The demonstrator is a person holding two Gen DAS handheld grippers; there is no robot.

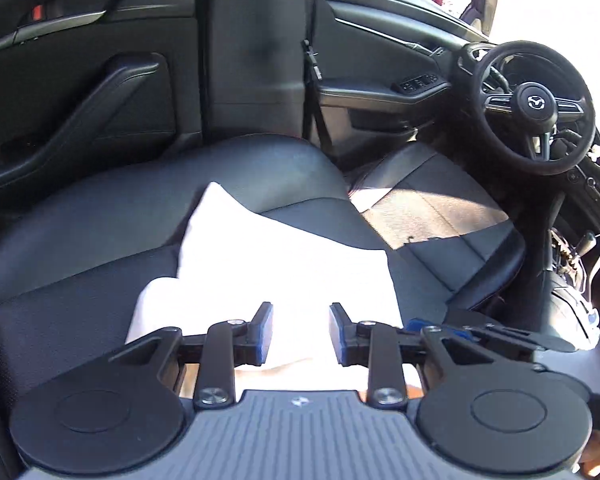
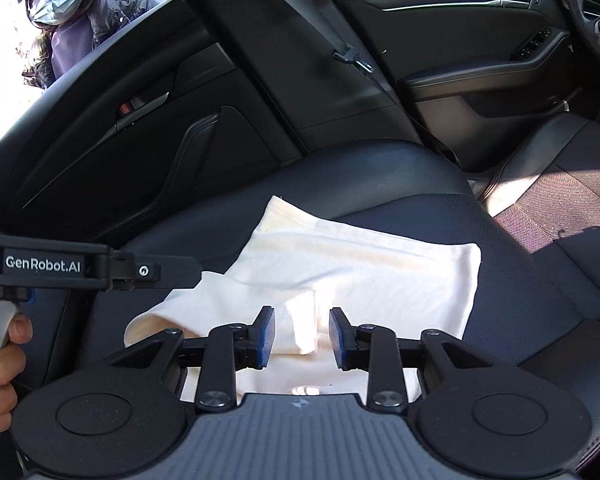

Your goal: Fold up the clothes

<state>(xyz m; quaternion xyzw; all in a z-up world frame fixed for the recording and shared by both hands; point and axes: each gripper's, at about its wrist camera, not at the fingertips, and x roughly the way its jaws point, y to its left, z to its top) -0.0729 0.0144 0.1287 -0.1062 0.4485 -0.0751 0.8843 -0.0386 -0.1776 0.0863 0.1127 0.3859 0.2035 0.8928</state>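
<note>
The dark car seat (image 2: 380, 184) sloped and curved under the white garment (image 2: 360, 264), which lay partly folded across it in the sun, so the biggest risk was the cloth sliding or the fold slumping on that uneven surface. The 2 grippers hung over its near edge: the left gripper (image 1: 301, 334) and the right gripper (image 2: 302, 336) both stood narrowly parted and held nothing, so closing too shallowly could pinch only 1 layer and drag the fold crooked.
</note>
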